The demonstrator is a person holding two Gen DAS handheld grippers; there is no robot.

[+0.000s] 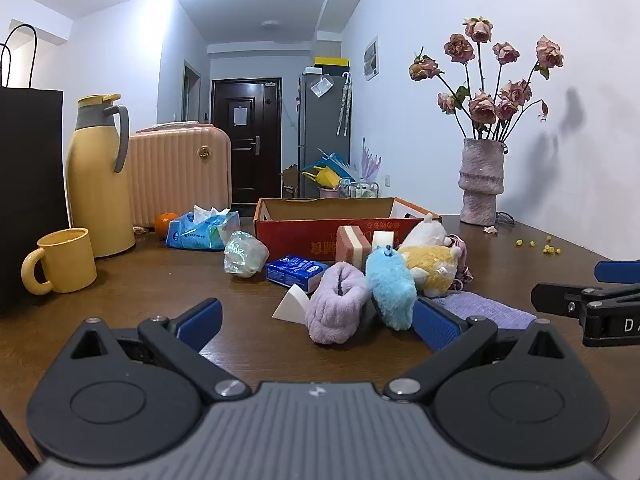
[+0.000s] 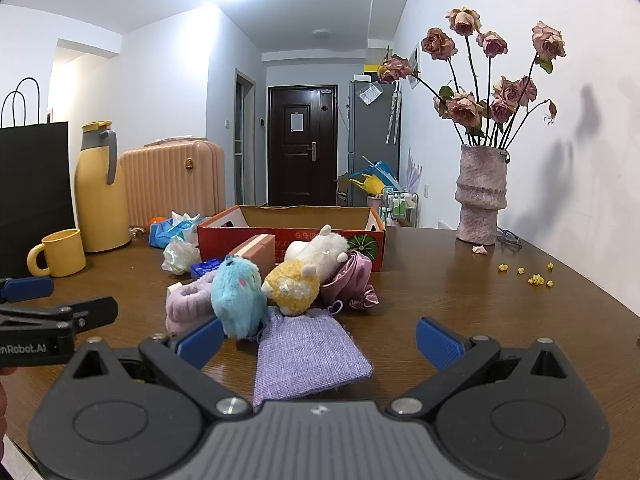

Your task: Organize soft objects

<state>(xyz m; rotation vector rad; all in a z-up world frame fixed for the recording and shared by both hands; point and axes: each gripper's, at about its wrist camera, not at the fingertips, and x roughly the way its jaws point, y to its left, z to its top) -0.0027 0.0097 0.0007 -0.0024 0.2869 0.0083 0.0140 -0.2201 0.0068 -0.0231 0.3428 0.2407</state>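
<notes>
Open tools [image 1: 318,322] [image 2: 320,342] before plush pile

Both wrist cameras face the table [image 1: 180,280] low, sharing the toy pile [image 2: 256,292].

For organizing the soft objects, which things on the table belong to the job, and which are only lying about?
Belong to the job:
blue plush
yellow plush
white plush
purple slipper
lilac pouch
cardboard box

Only lying about:
yellow mug
yellow thermos
vase of roses
orange
</notes>
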